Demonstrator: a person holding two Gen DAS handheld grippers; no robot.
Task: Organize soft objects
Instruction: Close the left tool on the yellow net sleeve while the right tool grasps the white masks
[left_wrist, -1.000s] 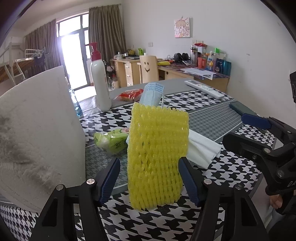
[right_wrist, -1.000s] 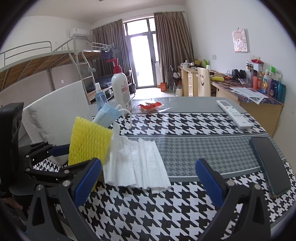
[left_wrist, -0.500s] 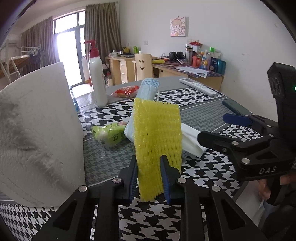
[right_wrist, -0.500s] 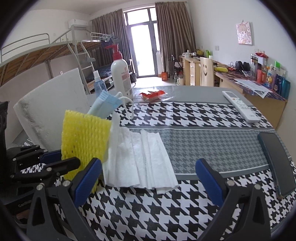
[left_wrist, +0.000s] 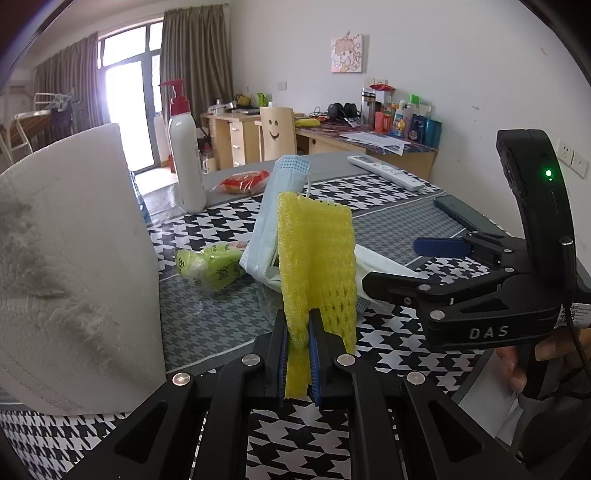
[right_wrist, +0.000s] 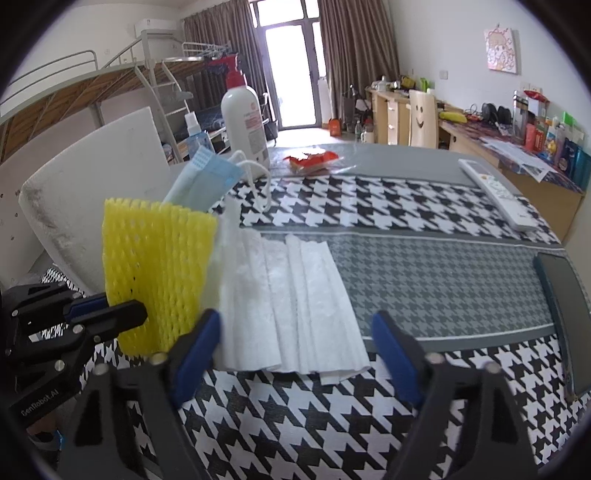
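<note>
At the near table edge the left gripper (left_wrist: 298, 354) pinches the upright yellow foam net (left_wrist: 317, 266) — right gripper (right_wrist: 295, 350), jaws closing on nothing, should straddle the white tissues (right_wrist: 291, 295) squarely before clamping.

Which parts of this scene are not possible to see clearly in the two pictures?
- Left wrist view: most of the white tissues lies behind the yellow foam net and the right claw.
- Right wrist view: the green packet is fully hidden behind the net.
- Right wrist view: the dark phone is cut off by the picture's edge.
- Both views: labels on the desk bottles are too small to read.
</note>
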